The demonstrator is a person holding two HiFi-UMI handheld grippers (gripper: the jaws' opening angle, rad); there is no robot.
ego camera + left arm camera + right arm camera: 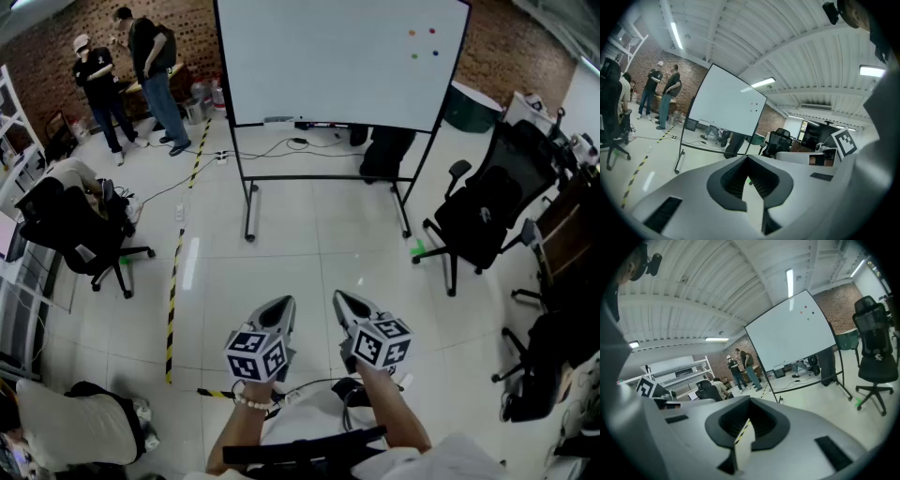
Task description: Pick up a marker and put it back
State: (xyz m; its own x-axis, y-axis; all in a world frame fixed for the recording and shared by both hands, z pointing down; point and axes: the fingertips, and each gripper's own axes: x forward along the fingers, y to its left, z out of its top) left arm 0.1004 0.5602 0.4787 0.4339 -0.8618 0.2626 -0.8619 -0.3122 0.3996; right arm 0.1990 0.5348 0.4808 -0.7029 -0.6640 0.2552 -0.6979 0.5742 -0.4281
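Well, 4 coloured dots (412, 34) mark the whiteboard (328, 66).

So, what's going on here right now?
A person stands on the open floor, facing a whiteboard some way ahead, with a gripper in each hand. The left gripper and the right gripper are both shut and empty, held low in front of the body. No marker is picked up yet. Small dark items lie on the whiteboard's tray, too small to identify.

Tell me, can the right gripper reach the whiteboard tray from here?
Probably not yet. The right gripper hangs near the person's body, and bare floor separates it from the tray. Nothing stands in the way; walking closer should do.
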